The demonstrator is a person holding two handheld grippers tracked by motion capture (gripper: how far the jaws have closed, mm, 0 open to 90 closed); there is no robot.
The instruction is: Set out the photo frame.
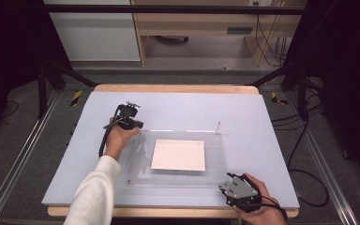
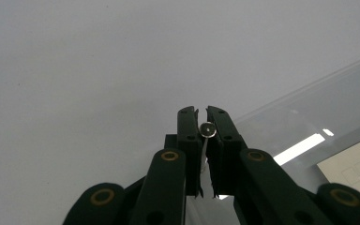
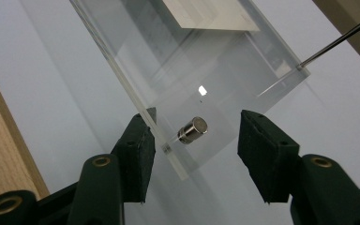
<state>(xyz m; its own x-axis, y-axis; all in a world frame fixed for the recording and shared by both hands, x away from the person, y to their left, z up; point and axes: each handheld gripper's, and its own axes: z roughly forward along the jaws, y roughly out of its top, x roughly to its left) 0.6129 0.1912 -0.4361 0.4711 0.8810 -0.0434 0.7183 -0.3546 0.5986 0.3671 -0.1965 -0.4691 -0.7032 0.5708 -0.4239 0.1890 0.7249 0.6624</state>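
While 2 claws work, 1 clear plate [image 1: 178, 176] carries 1 sheet [image 1: 178, 154].
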